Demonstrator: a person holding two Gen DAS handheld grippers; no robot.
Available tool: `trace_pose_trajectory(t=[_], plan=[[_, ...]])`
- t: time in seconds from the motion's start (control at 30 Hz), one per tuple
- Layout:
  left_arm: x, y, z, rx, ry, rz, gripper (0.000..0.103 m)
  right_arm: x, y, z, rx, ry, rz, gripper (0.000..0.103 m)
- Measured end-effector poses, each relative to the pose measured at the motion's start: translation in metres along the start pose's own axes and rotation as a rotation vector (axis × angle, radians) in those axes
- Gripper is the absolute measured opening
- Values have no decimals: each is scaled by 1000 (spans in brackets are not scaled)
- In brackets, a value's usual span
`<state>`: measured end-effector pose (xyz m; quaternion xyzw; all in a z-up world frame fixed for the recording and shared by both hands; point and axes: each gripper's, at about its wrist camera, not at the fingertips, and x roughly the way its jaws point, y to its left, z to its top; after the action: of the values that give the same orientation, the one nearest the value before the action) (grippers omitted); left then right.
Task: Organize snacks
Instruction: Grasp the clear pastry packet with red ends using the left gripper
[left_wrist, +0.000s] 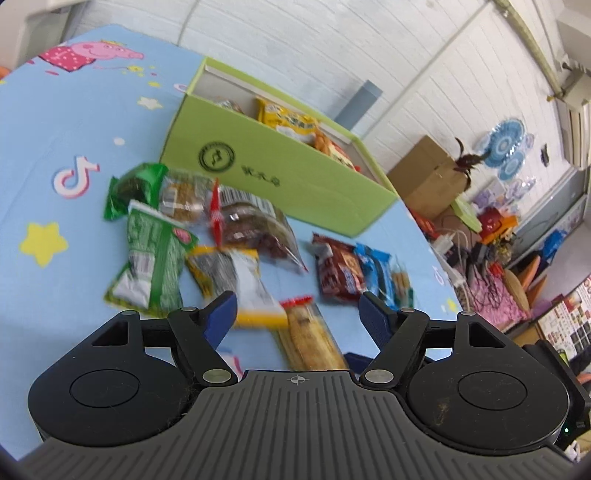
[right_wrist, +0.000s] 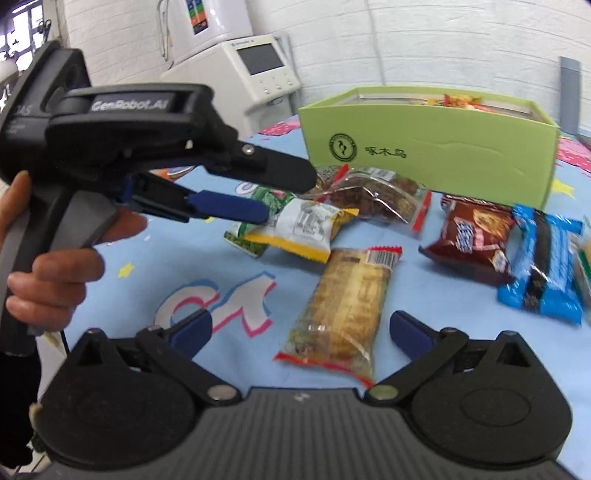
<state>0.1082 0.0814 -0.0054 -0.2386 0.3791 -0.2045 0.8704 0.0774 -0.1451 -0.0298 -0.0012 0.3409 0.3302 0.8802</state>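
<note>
A green box stands on the blue cloth with several snack packs inside. More packs lie loose in front of it: a green pack, a yellow-edged white pack, a clear bag of brown snacks, a brown pack, a blue pack and a long yellow pack. My left gripper is open and empty above the yellow-edged pack. My right gripper is open and empty around the long yellow pack's near end.
The blue cartoon tablecloth covers the table. A white machine stands behind the table on the left. A cardboard box and clutter lie on the floor beyond the table's right edge.
</note>
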Motion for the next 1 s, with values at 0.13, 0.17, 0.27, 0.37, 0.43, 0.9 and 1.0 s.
trace_pose_trajectory(t=[0.13, 0.17, 0.27, 0.37, 0.43, 0.9, 1.0], plan=[[1, -6, -14, 6, 34, -17, 63, -9, 6, -4, 18, -43, -58, 102], [6, -8, -15, 8, 52, -15, 63, -9, 8, -4, 12, -49, -78, 101], [22, -14, -17, 19, 110, -18, 60, -8, 12, -3, -13, -64, -136, 101], [36, -22, -15, 59, 130, -4, 60, -8, 10, -5, 9, -67, -135, 101], [46, -25, -12, 77, 154, 6, 60, -12, 10, -6, 11, -73, -139, 99], [53, -39, -39, 111, 227, 11, 20, -29, -2, -21, -111, -11, -164, 63], [47, -55, -60, 140, 252, -17, 21, -44, -14, -34, -176, 10, -176, 92]])
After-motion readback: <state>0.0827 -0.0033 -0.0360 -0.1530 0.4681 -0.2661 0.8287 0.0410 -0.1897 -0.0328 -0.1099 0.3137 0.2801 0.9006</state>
